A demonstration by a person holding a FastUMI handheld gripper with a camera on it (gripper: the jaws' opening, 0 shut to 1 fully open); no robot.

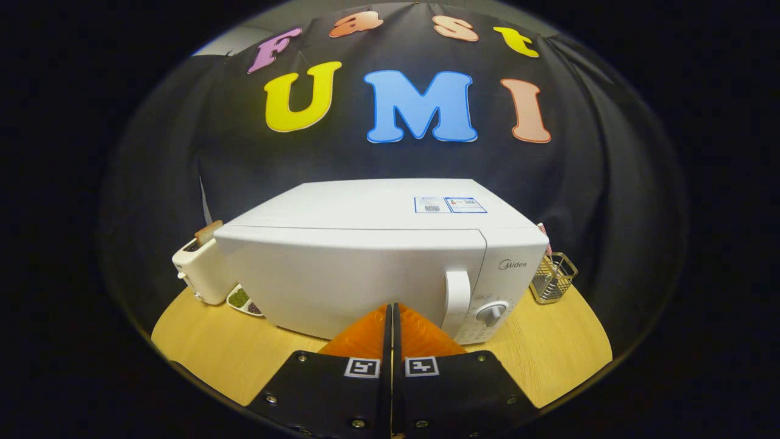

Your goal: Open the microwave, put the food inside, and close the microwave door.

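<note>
The gripper [391, 314] is hovering low over a round light-wooden surface [548, 353], its jaws pressed together with nothing between them, the tips pointing at the lower front of a white boxy microwave [365, 268]. The microwave is sitting in the middle of the surface with its door [341, 280] lying flush against the body. A white vertical handle [457, 302] is standing at the door's right edge, just ahead and slightly to the right of the tips, and a round white control dial [492, 312] is sitting on the panel beside it. Two small stickers [450, 205] are lying on the microwave's flat top.

To the left of the microwave, a white toaster [198, 268] is standing with a slice of brown bread [208, 231] poking from its slot. Just beside it, partly hidden behind the microwave's corner, a small white dish [242, 300] is holding what looks like green and dark food, though the distance is making that hard to confirm. To the right, a wire-mesh holder [553, 277] is standing near the surface's back edge.
</note>
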